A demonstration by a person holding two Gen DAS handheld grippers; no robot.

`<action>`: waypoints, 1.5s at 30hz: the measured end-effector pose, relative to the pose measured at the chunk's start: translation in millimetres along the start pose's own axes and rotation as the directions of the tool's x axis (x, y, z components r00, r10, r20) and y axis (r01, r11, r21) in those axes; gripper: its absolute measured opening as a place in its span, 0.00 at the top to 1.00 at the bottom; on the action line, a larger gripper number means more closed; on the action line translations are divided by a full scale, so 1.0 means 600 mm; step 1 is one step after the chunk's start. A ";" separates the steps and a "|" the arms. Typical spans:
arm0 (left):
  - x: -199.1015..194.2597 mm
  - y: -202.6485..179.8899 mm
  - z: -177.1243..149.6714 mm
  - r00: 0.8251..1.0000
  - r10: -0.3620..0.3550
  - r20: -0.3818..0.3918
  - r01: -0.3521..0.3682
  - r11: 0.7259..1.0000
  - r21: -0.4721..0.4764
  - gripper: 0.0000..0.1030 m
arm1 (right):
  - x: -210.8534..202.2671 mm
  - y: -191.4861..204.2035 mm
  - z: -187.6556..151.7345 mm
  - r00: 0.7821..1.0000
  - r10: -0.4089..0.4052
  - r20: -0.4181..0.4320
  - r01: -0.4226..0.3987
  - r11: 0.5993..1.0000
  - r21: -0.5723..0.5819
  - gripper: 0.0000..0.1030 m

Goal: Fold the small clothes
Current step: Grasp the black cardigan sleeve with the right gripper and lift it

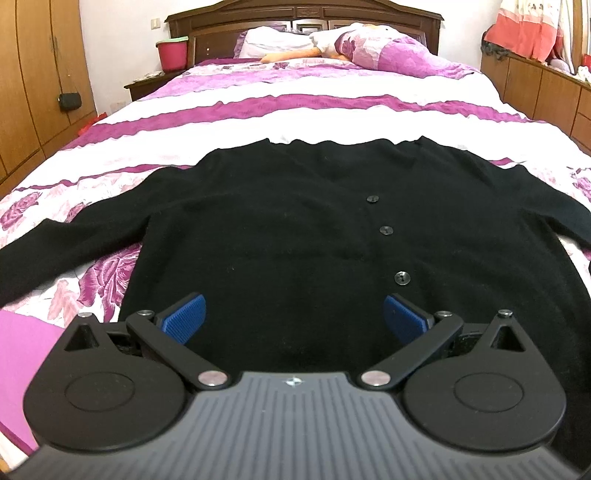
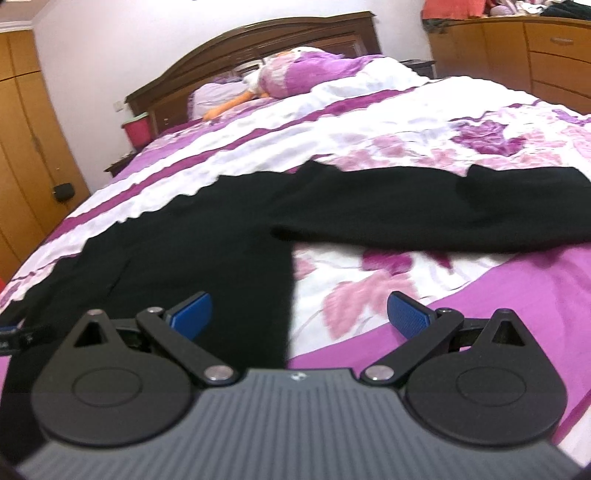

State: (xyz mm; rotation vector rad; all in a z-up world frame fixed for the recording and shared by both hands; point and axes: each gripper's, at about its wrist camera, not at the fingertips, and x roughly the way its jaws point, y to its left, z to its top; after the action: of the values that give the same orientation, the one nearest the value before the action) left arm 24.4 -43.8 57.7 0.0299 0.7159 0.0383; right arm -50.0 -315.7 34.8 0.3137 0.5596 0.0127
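Black knit buttoned cardigan lay flat on purple floral bedspread; left tongs and right tongs gaped wide, empty.

Open bedspread is seen beyond the black cardigan, with nothing raised until the pillows at the headboard. The right side seems hemmed by a wooden dresser, though that view is blurred.

A: anyone spot any writing in these? labels, brands, numbers?

B: nope, nothing you can read. Closest thing is a tiny round emblem on the grey ribbed body of the left gripper, and the same kind of mark on the right one. Both too small and blurry to make out.
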 end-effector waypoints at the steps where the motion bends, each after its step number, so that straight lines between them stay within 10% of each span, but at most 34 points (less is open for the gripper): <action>1: 0.002 0.001 0.001 1.000 0.000 -0.003 0.000 1.000 -0.004 0.00 | 0.002 -0.006 0.002 1.000 -0.010 -0.001 0.010 1.000 0.003 0.00; 24: 0.069 0.009 -0.008 0.994 0.014 -0.108 -0.016 1.000 -0.013 0.00 | 0.061 -0.151 0.053 0.967 -0.249 0.053 0.217 0.915 0.339 0.00; 45: 0.087 -0.002 -0.025 0.999 0.007 -0.052 -0.005 0.999 0.037 0.00 | 0.079 -0.185 0.028 0.954 -0.218 0.209 0.124 0.915 0.385 0.00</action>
State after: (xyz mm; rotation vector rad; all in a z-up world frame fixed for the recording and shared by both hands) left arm 53.8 -42.5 11.9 0.0663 0.7689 0.0320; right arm -9.1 -421.5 -9.1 0.6226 0.3354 -0.3038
